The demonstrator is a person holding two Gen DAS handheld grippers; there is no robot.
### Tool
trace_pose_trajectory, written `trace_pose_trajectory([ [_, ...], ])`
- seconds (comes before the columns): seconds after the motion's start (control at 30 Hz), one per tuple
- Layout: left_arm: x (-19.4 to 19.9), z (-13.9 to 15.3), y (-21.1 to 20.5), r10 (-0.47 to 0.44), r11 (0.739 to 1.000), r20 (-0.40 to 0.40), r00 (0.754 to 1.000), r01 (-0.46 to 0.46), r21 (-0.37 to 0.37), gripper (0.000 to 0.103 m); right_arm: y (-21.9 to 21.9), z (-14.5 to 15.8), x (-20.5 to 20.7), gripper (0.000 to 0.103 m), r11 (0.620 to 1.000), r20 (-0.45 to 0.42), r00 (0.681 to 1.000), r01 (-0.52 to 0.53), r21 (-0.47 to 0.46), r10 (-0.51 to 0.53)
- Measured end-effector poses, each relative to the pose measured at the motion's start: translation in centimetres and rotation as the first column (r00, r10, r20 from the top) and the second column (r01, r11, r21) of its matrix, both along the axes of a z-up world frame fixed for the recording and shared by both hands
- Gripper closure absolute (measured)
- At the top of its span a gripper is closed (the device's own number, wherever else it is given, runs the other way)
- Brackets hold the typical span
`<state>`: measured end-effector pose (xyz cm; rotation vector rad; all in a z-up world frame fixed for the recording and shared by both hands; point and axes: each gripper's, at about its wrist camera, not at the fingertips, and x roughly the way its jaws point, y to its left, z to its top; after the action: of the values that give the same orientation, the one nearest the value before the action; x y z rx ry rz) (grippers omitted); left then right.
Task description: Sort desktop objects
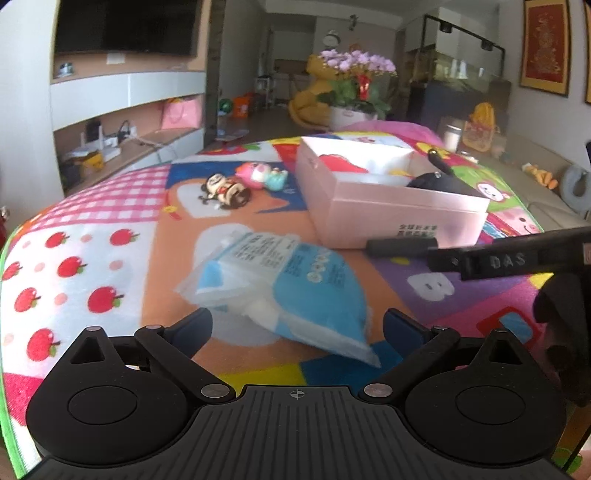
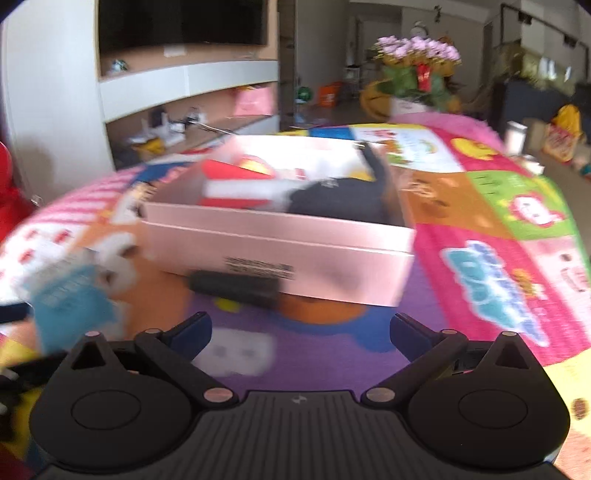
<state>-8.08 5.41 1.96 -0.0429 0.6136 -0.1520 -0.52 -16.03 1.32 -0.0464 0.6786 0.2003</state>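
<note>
Packet [image 1: 284, 284]: blue-white crinkled plastic, printed label, lying flat between spread left gripper [image 1: 297, 326] fingers; right gripper [image 2: 301, 330] spread, empty.

Bright, even daylight throughout, strongest from the far room at 12 o'clock. Soft shadows only. Strong fisheye bending toward the rims, dark corners. Left wrist view mostly sharp, slightly soft on the blue-and-white packet [image 1: 280, 284]. Right wrist view heavily motion-smeared, worst on the pink box [image 2: 280, 254] and at 9 o'clock.

Wall-mounted television [image 1: 125, 26], purple flowers [image 1: 356, 62], framed red picture [image 1: 546, 46]
</note>
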Motion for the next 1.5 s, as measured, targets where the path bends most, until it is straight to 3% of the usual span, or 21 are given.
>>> trace_pose_trajectory([
  [0.07,-0.1,-0.1,0.2,0.001,1.0,-0.003,1.0,-0.001,-0.001,0.001,1.4,0.1,0.8,0.008,1.0,-0.019,1.0,0.004,0.002,-0.004],
  [0.2,-0.3,-0.2,0.1,0.001,1.0,0.007,1.0,-0.001,0.001,0.001,4.4,-0.3,2.9,0.009,1.0,-0.077,0.997,0.016,0.021,-0.014],
  [0.3,-0.5,-0.1,-0.3,-0.013,1.0,0.018,1.0,0.012,0.018,0.001,6.1,-0.9,3.9,0.011,0.999,-0.064,0.997,0.046,-0.02,-0.048],
  [0.37,-0.6,-0.2,-0.5,-0.019,0.999,0.027,0.999,0.019,0.03,0.001,6.6,-1.3,4.2,0.023,0.997,-0.067,0.996,0.057,-0.054,-0.061],
  [0.4,-0.7,-0.2,-0.6,-0.023,0.999,0.028,0.999,0.022,0.031,0.001,6.3,-1.4,4.1,0.028,0.998,-0.064,0.997,0.051,-0.047,-0.054],
  [0.67,-0.5,-0.1,-0.8,-0.026,0.999,0.026,0.999,0.025,0.04,0.0,0.5,-0.6,-0.6,0.028,0.999,-0.062,0.998,-0.02,-0.043,0.017],
  [0.87,1.1,0.6,-1.8,-0.094,0.995,-0.03,0.995,0.094,-0.018,0.0,-3.7,-1.1,-5.5,0.028,0.995,0.04,0.999,0.028,-0.097,-0.024],
  [1.03,5.0,0.8,-2.5,-0.058,0.992,-0.076,0.995,0.066,0.107,0.0,-4.9,-1.4,-5.6,0.027,0.998,0.058,0.997,0.044,-0.052,-0.041],
  [1.13,5.7,1.0,-2.2,-0.012,0.973,-0.061,0.998,0.025,0.228,0.0,-5.5,-1.3,-5.8,0.017,0.999,0.052,0.998,0.042,-0.024,-0.041],
  [1.2,5.7,1.2,-1.4,0.004,0.964,-0.062,0.998,0.013,0.267,0.0,-5.9,-1.3,-5.9,0.011,0.999,0.052,0.998,0.04,0.006,-0.041],
  [1.3,5.1,1.5,-0.1,0.015,0.966,-0.084,0.996,0.007,0.258,0.0,-6.2,-1.3,-6.0,0.005,0.999,0.055,0.998,0.036,0.033,-0.038],
  [1.43,4.8,1.7,0.5,-0.023,0.99,-0.112,0.993,0.039,0.138,0.0,-6.0,-1.3,-6.1,0.001,0.999,0.056,0.998,0.01,0.046,-0.013],
  [1.5,5.2,1.6,-0.1,-0.014,0.987,-0.09,0.996,0.029,0.16,0.0,-6.0,-1.3,-6.1,0.0,0.999,0.06,0.998,0.011,0.049,-0.014],
])
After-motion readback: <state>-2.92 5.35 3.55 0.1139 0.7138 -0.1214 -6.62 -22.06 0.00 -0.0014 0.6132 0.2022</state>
